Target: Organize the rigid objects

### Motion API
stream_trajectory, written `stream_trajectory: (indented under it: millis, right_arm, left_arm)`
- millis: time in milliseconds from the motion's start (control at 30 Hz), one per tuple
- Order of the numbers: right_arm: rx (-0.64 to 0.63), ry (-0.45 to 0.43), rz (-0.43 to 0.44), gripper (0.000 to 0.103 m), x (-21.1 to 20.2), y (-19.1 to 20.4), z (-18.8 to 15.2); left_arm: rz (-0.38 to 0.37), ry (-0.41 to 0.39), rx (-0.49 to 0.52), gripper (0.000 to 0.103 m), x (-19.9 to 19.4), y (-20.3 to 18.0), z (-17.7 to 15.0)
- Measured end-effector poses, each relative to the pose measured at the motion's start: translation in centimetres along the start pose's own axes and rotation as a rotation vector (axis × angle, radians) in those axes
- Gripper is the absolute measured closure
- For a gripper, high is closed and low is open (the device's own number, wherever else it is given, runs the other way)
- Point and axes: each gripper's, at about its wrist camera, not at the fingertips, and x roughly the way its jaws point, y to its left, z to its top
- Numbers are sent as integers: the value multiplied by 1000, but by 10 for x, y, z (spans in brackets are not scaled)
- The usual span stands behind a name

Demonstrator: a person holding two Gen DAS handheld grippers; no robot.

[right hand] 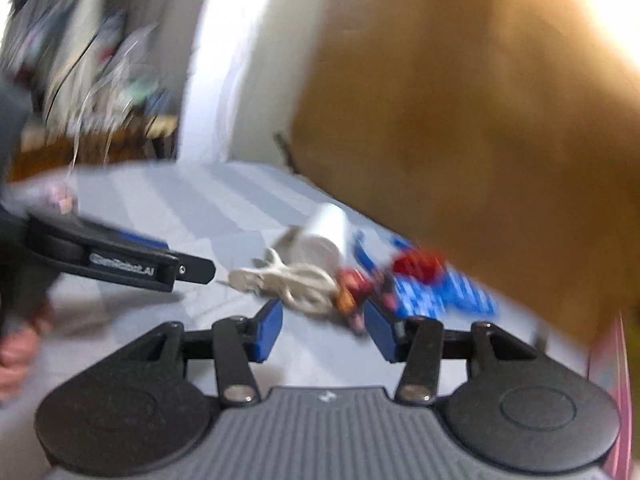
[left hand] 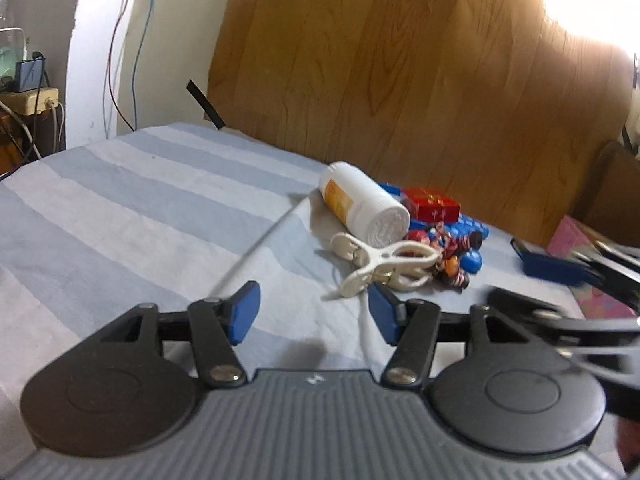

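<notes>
While both claws stand spread and empty over the striped sheet (left hand: 120,208), left gripper (left hand: 314,312) faces, at one o'clock, white clip (left hand: 384,266), white bottle (left hand: 362,202), red box (left hand: 434,208); right gripper (right hand: 324,330) likewise.

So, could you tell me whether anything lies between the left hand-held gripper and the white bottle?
Yes: the cream clothespin lies on the striped sheet directly between the open left hand-held gripper and the white bottle, touching the bottle's cap end.
</notes>
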Motion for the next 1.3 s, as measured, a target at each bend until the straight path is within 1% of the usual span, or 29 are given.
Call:
stream_trajectory:
  millis: [67,100,133,200,267,300,333,367,400,433,500,567,700,833,967,1000,1033,1100,1167,1233,1300]
  right_arm:
    - [-115,23,27,57,24,9,13]
    - [-165,40,45,53,37,13,18]
    - [-194,53,57,41,44,15,21]
    - [-238,99,90,30,66,17,27]
    - [-255,156,109,31,83,16,28]
    - [-227,145,117,34,85,13,28]
    - [-197,162,142,42,87,11,30]
    - [-165,179,152,55,87,9,32]
    - [-148,173,129,70,83,9,32]
    - [-138,165,122,72,75,10,31]
    - [-118,157,145,72,57,14,23]
    - [-113,150,129,73,38,18,10]
    - [11,137,130,73,-8,3,-16]
    - [123,127,49,73,-64,-23,-48]
    - [247,151,-50,73,-112,-50,-84]
    - [283,161,-76,73,-124,-56,-94]
    - [310,169,-93,73,-132,-62,-103]
    - [349,173,-114,73,-150,-69,-117]
    - [370,167,-126,72,-163,-71,-126]
    - [375,158,-147,72,-174,-71,-134]
    - [387,150,-156,71,-179,-72,-139]
  left_arm:
    - [-4,-3,-25,40,0,4,1]
    - [-8,-4,-42,40,0,7,2]
    - [-12,-5,-59,40,-1,11,2]
    - [-22,-3,-92,39,0,17,0]
    - [-29,-1,-112,39,0,19,1]
    - [-32,-1,-115,39,1,19,1]
    - [-33,-2,-116,39,2,19,1]
    - [-33,-3,-115,39,1,19,1]
    - [-33,-4,-113,39,1,18,1]
    - [-33,-5,-112,39,1,18,0]
    - [-35,-7,-110,39,1,17,0]
    - [-40,-11,-107,38,0,17,-1]
    - [-59,-20,-79,35,-2,12,-2]
    - [-88,-22,3,34,-4,-2,-4]
    - [-134,14,126,34,-5,-25,-9]
    - [-154,27,144,34,-8,-33,-11]
    - [-194,46,132,34,-10,-39,-14]
    - [-305,105,91,34,-13,-53,-19]
    - [-420,164,89,34,-17,-75,-26]
    - [-512,199,132,34,-23,-99,-34]
    - [-583,215,209,34,-31,-125,-42]
